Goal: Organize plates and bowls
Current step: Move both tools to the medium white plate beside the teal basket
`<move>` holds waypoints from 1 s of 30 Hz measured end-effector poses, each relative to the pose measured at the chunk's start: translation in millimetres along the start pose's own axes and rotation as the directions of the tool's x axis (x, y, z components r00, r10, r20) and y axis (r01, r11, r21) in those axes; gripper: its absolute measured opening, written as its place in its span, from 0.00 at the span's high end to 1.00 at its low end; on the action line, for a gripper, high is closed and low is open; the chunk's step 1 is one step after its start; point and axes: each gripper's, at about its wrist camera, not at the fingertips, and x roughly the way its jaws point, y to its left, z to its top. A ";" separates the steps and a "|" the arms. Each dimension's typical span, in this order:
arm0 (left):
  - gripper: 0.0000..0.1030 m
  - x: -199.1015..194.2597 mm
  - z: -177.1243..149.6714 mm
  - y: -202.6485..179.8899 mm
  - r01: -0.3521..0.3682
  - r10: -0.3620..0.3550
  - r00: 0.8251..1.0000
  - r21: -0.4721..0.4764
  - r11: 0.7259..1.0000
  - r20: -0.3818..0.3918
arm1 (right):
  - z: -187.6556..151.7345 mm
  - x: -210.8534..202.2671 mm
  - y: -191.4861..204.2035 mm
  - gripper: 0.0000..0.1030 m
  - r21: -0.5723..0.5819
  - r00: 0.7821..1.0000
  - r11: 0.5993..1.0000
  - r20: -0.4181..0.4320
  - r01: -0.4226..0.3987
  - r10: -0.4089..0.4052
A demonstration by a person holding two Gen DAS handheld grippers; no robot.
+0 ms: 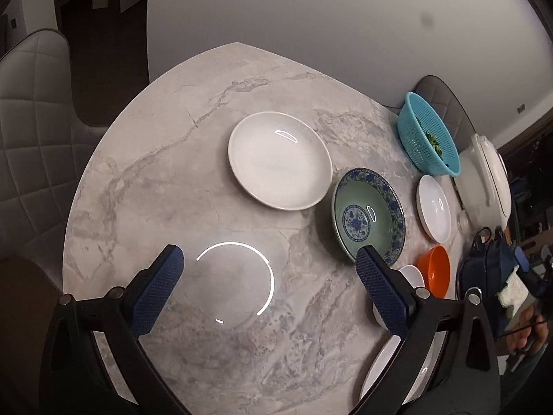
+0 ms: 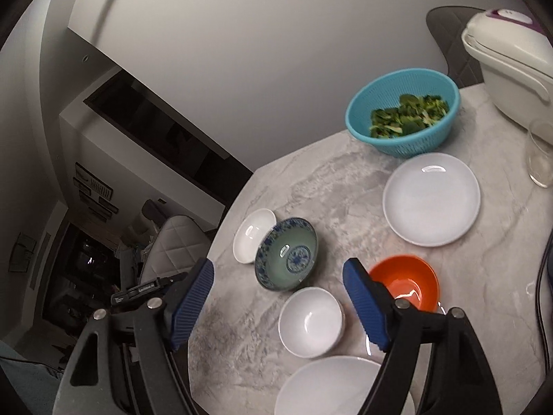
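Hovering above the marble surface [image 1: 214,173], the left hand-held gripper [image 1: 269,285] has its fingers spread apart around nothing. At its 12 o'clock lies a white plate [image 1: 280,159], a blue-patterned bowl [image 1: 369,215] touching it at 2 o'clock. The right hand-held gripper [image 2: 278,302] is likewise spread, a small white bowl [image 2: 310,322] between its fingers and an orange bowl [image 2: 408,280] beside.
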 end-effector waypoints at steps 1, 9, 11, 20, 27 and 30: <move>0.03 4.4 4.2 2.4 0.005 -0.005 1.000 0.012 1.000 -0.006 | 7.0 4.8 4.6 0.23 0.000 1.000 1.000 0.008 0.011 -0.011; 0.03 38.7 20.8 7.0 0.056 -0.053 0.997 0.060 0.997 -0.061 | 37.9 35.0 7.7 0.22 0.027 0.999 0.998 -0.003 0.051 -0.051; 0.03 45.5 21.9 1.6 0.075 -0.069 0.995 0.073 0.995 -0.075 | 39.7 48.8 5.9 0.22 0.032 0.999 0.998 -0.017 0.050 -0.049; 0.05 59.6 45.9 -27.9 0.158 -0.147 0.984 0.118 0.980 -0.099 | 57.9 76.5 -23.6 0.22 0.093 0.990 0.986 -0.024 0.142 -0.141; 0.05 118.6 90.3 -199.1 0.229 -0.143 0.966 0.450 0.863 -0.216 | 48.6 39.8 -135.0 0.22 0.381 0.938 0.871 0.026 0.311 -0.346; 0.05 175.0 104.0 -261.2 0.221 -0.113 0.962 0.466 0.857 -0.249 | 39.7 48.6 -179.8 0.25 0.438 0.933 0.835 -0.025 0.333 -0.359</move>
